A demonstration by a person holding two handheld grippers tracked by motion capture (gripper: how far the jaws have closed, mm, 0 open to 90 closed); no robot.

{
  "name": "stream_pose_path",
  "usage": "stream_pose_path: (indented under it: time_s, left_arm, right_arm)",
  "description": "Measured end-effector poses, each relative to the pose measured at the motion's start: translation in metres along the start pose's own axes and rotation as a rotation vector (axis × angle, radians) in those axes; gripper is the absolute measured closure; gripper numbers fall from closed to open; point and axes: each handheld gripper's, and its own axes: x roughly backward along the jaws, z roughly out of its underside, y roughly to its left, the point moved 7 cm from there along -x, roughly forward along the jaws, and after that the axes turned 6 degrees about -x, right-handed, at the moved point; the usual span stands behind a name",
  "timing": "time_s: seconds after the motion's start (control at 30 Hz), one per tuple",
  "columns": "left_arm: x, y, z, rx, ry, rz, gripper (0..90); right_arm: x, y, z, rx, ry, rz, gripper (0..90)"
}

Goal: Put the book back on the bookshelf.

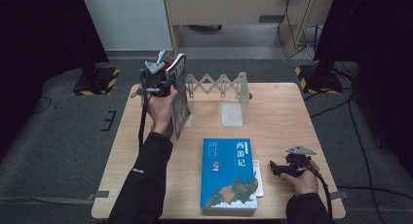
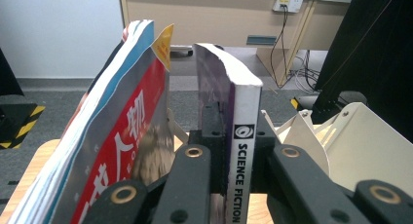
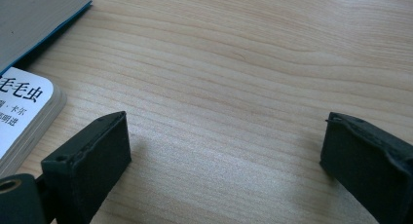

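left tongs (image 2: 231, 160) clamped on the spine of the science fiction book (image 2: 234, 117), jaws either side of it, book upright. in the high view the left tongs (image 1: 163, 85) hold that book (image 1: 179, 95) raised at the far left of the bench (image 1: 282, 117), just beside the left end plate of the white expanding book rack (image 1: 219, 87). a red-and-blue covered book (image 2: 117, 141) stands tilted right next to the held one on its left in the left gripper view; can't tell if they touch.

right tongs (image 3: 224, 160) wide open, nothing between the jaws, just bare wood under them. in the high view the right tongs (image 1: 275, 166) sit low near the bench's front right, pointing left toward a small white book (image 1: 258, 180) that lies partly under the big blue book (image 1: 228, 173). white book's corner (image 3: 22, 112) shows just beside the left jaw, not touching. blue book lies flat, front centre of the bench, well apart from the rack.
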Motion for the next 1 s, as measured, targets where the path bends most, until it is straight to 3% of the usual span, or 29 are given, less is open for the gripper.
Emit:
stream_pose_path:
  time_s: [0.4, 1.0]
  left_arm:
    - [0.011, 0.001, 0.012, -0.035, 0.038, 0.020, 81.7]
    - [0.041, 0.015, 0.037, -0.042, 0.032, 0.069, 81.7]
  right_arm:
    - [0.000, 0.000, 0.000, -0.001, 0.000, 0.000, 4.2]
    - [0.000, 0.000, 0.000, -0.001, 0.000, 0.000, 4.2]
